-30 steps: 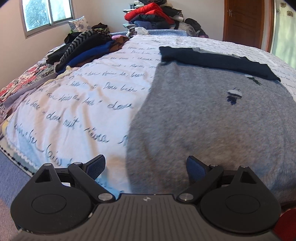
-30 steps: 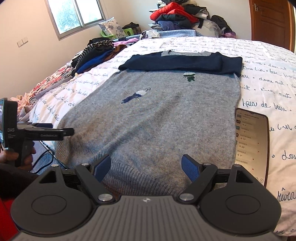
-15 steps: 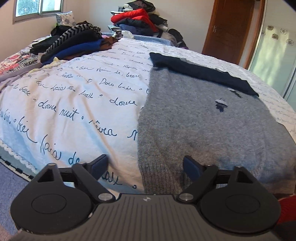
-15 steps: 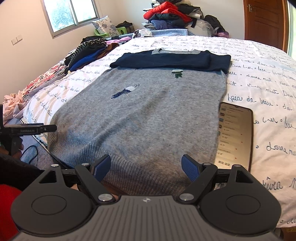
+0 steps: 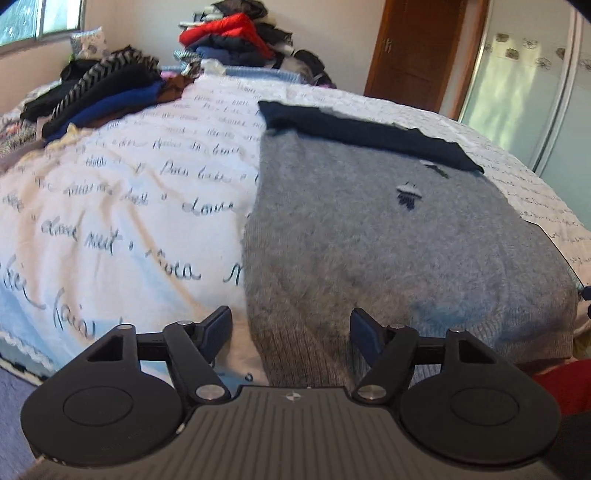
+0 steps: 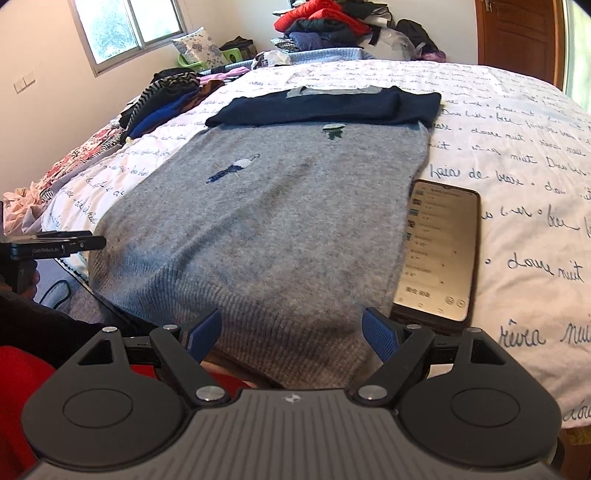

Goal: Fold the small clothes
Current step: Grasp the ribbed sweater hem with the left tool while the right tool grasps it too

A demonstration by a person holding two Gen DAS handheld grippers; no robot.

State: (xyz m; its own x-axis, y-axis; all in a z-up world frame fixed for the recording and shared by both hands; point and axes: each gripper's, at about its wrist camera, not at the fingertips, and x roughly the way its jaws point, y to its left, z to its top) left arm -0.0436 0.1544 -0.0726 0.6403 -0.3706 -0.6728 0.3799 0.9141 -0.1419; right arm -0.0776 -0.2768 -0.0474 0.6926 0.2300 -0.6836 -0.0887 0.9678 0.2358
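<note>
A grey knit sweater (image 5: 369, 236) lies flat on the bed, its navy sleeves (image 5: 362, 129) folded across the top. It also shows in the right wrist view (image 6: 280, 221), navy sleeves (image 6: 325, 105) at the far end. My left gripper (image 5: 290, 330) is open and empty, just above the sweater's near left hem corner. My right gripper (image 6: 291, 332) is open and empty at the ribbed hem's near right part. The left gripper also shows at the left edge of the right wrist view (image 6: 55, 245).
A phone (image 6: 439, 251) with a lit screen lies by the sweater's right edge. The bedspread (image 5: 122, 206) is white with script writing. Clothes piles (image 5: 107, 96) sit at the left and at the bed's far end (image 6: 325, 26). A wooden door (image 5: 417, 48) is behind.
My left gripper has swung right and closer, so the sweater's left hem corner now lies between its fingers. My right gripper has edged forward to the hem.
</note>
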